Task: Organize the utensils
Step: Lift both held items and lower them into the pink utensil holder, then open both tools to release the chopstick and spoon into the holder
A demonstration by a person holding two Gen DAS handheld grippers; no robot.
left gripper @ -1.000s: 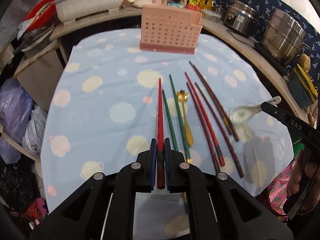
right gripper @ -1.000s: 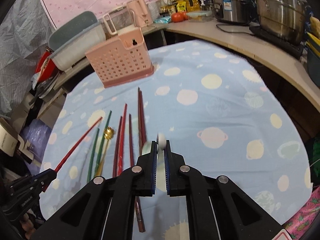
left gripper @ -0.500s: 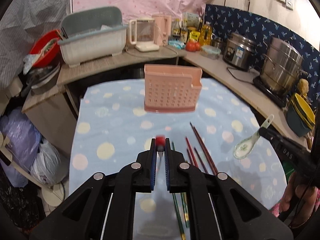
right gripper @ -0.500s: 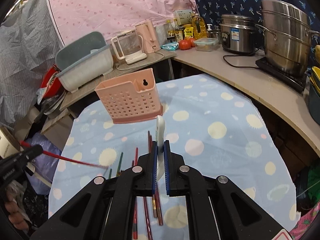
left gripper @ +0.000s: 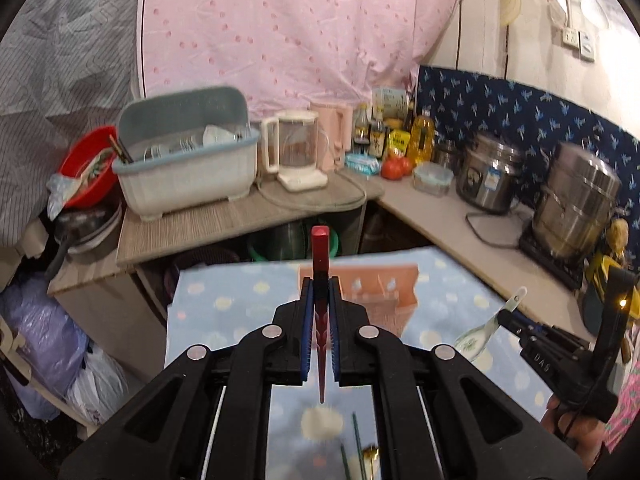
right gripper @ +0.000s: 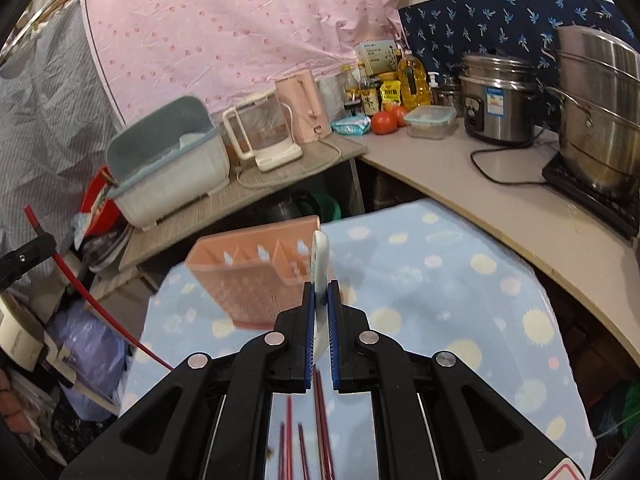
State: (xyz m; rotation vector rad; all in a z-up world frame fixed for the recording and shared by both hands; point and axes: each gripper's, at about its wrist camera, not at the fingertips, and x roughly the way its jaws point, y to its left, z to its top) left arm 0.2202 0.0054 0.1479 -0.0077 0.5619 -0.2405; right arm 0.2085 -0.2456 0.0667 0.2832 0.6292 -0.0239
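While both tools hang above blue spotted tablecloth (right gripper: 460, 280), pink perforated utensil caddy (right gripper: 256, 280) stands near its far edge. Left gripper (left gripper: 320, 320) clamps red chopstick (left gripper: 320, 248); right gripper (right gripper: 320, 320) clamps white ceramic spoon (right gripper: 320, 256). Advice: align each over caddy slot, tip downward, lower slowly, release one at a time.

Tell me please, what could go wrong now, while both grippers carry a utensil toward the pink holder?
1. The left gripper pinches the red chopstick near one end; the long free part could swing and miss a slot in the pink holder.
2. The right gripper clamps the white spoon on its thin handle, so it might slip or twist.
3. Both tools approach the same holder and could collide.
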